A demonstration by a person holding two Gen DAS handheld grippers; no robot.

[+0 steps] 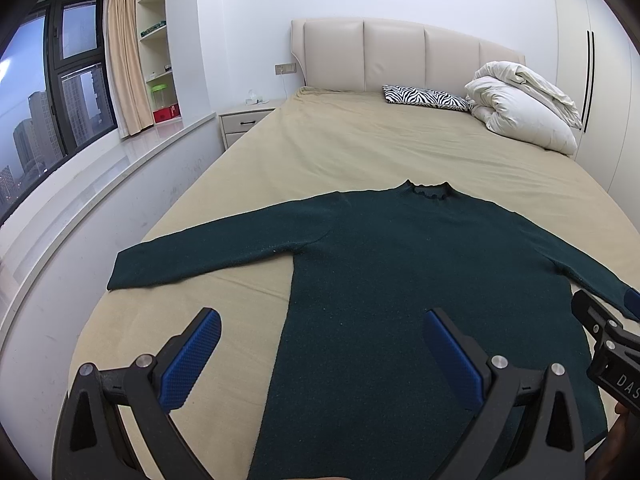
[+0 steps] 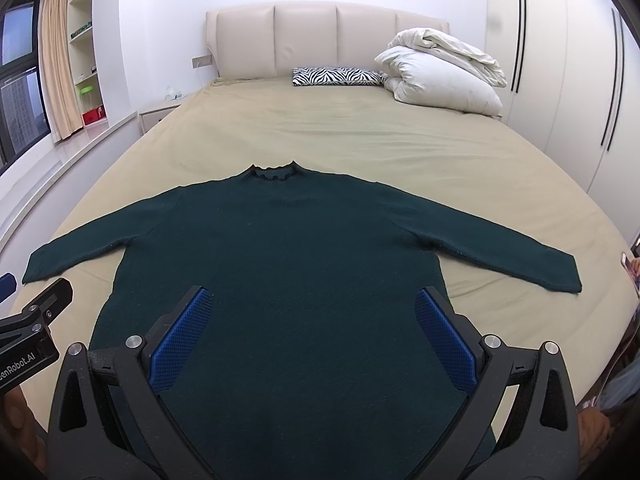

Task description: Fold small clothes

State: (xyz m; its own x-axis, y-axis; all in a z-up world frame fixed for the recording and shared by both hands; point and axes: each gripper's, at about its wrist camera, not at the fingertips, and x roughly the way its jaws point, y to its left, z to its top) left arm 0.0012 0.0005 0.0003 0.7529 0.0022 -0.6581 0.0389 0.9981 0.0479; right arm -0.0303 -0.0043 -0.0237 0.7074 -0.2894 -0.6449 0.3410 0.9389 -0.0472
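A dark green long-sleeved sweater (image 1: pixel 400 264) lies flat on the beige bed (image 1: pixel 340 148), collar towards the headboard, both sleeves spread out to the sides. It also shows in the right wrist view (image 2: pixel 288 248). My left gripper (image 1: pixel 320 344) is open and empty, above the sweater's lower left edge. My right gripper (image 2: pixel 312 328) is open and empty, above the sweater's lower middle. The right gripper also shows at the right edge of the left wrist view (image 1: pixel 616 344), and the left gripper at the left edge of the right wrist view (image 2: pixel 28 324).
A zebra-print pillow (image 2: pixel 336 77) and a bundled white duvet (image 2: pixel 444 72) lie at the head of the bed. A nightstand (image 1: pixel 244 120) and a window ledge (image 1: pixel 100 184) run along the left. White wardrobes (image 2: pixel 560 80) stand on the right.
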